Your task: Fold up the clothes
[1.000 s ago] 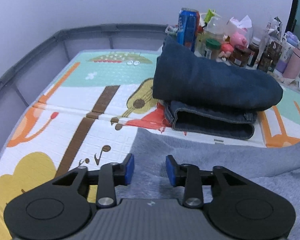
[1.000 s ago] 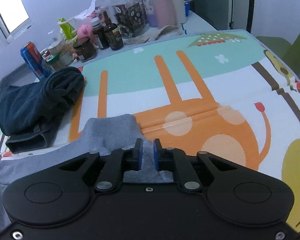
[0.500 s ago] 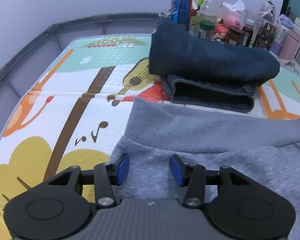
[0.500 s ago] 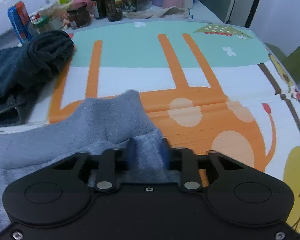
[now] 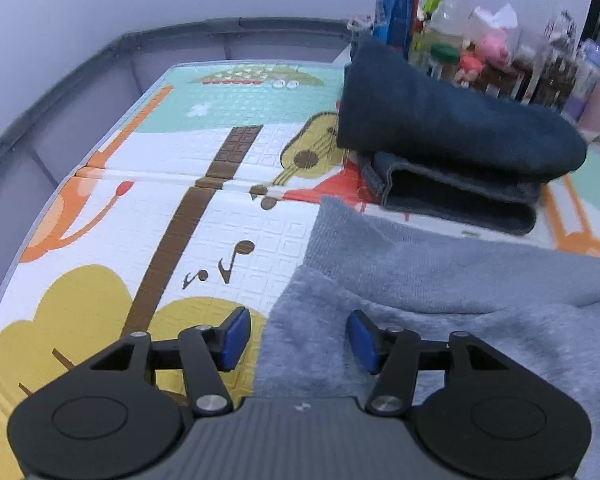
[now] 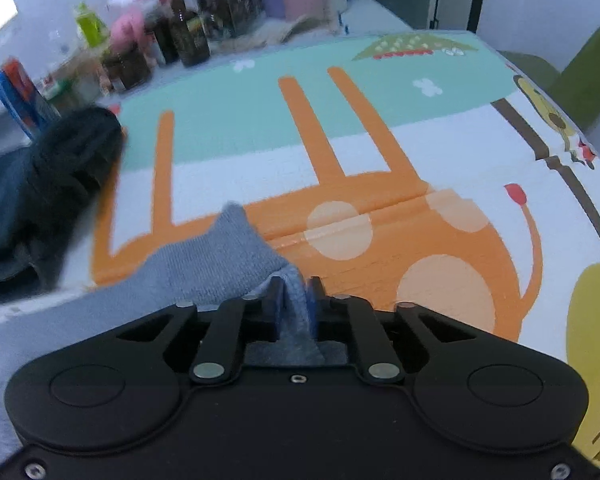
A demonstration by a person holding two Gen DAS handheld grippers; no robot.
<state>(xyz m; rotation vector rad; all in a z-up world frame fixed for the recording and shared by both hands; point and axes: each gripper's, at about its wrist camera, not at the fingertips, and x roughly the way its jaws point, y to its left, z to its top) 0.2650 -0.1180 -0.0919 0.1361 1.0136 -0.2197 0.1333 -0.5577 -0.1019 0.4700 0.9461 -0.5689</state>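
A grey knit garment [image 5: 440, 280] lies spread on the play mat [image 5: 148, 208], its ribbed hem folded towards me. My left gripper [image 5: 298, 338] hovers over the garment's left edge. Its blue pads [image 5: 236, 336] stand wide and are opening, with the cloth below them and not pinched. In the right wrist view my right gripper [image 6: 296, 300] has a fold of the grey garment [image 6: 220, 256] filling the narrow gap between its pads. Its jaws are starting to open. A corner of the hem sticks up just ahead of it.
A folded stack of dark blue clothes [image 5: 440, 132] sits behind the grey garment; it is at the left [image 6: 40, 184] in the right wrist view. Bottles, a can and jars [image 5: 500, 60] crowd the back. A grey padded rail [image 5: 80, 92] bounds the mat. A green chair [image 6: 580, 80] stands to the right.
Both grippers have come down with the grey garment, which now lies lower on the mat. The left jaws have spread wider and no longer hold cloth. The right stays on its fold.
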